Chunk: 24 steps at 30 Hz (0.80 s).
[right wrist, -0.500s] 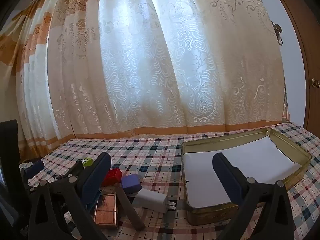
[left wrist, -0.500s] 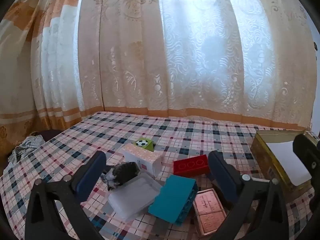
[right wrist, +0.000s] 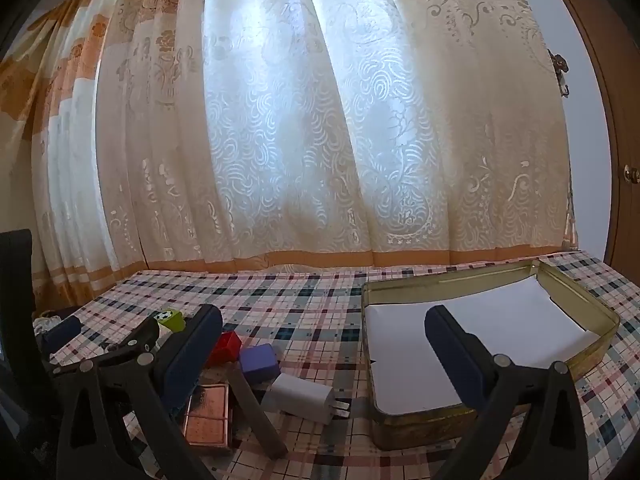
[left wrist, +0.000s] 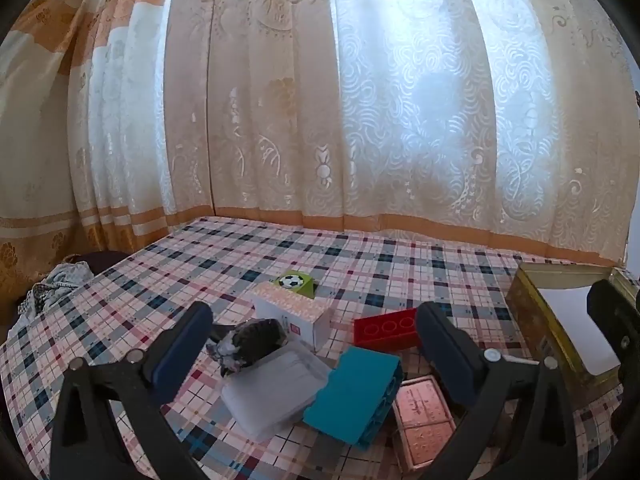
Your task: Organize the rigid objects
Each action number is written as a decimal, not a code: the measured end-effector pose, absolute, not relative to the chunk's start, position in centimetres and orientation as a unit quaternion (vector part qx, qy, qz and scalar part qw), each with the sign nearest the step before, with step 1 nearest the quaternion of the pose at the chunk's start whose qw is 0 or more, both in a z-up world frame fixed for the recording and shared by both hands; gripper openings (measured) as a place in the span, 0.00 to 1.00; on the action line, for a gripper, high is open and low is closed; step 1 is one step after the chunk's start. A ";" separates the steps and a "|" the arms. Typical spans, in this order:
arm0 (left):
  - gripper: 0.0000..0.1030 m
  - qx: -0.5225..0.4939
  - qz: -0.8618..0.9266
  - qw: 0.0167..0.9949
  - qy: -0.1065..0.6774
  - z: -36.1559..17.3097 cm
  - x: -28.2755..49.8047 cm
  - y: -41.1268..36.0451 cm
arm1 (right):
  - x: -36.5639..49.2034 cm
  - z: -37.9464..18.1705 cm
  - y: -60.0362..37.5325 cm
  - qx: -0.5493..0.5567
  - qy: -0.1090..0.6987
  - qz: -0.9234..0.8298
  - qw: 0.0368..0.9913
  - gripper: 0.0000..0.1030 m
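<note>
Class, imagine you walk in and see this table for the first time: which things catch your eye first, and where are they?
The big patterned curtain fills the background behind the checked tablecloth. On the right sits an open gold tin lined with white paper. To its left lies a jumble of small things: a teal block, a red brick and a white charger.

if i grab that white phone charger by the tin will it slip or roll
The charger looks like smooth, glossy plastic, so it may slip a little between the pads. Its blocky, flat-sided body lies flat on the tablecloth, so it probably won't roll. It's likely stiff and light.
</note>
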<state>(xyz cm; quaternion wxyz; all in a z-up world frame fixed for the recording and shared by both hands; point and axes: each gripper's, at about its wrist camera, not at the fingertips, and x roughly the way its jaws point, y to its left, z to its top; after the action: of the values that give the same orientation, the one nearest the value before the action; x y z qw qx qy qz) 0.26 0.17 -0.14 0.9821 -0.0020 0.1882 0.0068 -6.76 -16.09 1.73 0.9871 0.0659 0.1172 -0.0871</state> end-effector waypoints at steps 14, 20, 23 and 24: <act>1.00 0.002 0.002 0.981 0.192 -0.3 0.3 0.3 | -6.4 1.4 -15.9 0.061 0.120 -0.093 0.987 1.00; 1.00 0.002 0.001 0.981 0.192 -0.3 0.3 0.3 | -6.4 1.5 -16.0 0.060 0.120 -0.094 0.987 1.00; 1.00 0.003 0.001 0.981 0.192 -0.4 0.3 0.2 | -6.5 1.5 -16.0 0.060 0.118 -0.098 0.986 1.00; 1.00 0.002 0.001 0.981 0.192 -0.4 0.3 0.2 | -6.6 1.6 -16.0 0.059 0.117 -0.101 0.986 1.00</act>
<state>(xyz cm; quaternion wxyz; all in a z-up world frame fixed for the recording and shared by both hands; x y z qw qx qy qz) 0.33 0.15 -0.41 0.9814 0.0025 0.1921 0.0012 -6.55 -16.01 1.56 0.9862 0.0593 0.1168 -0.1012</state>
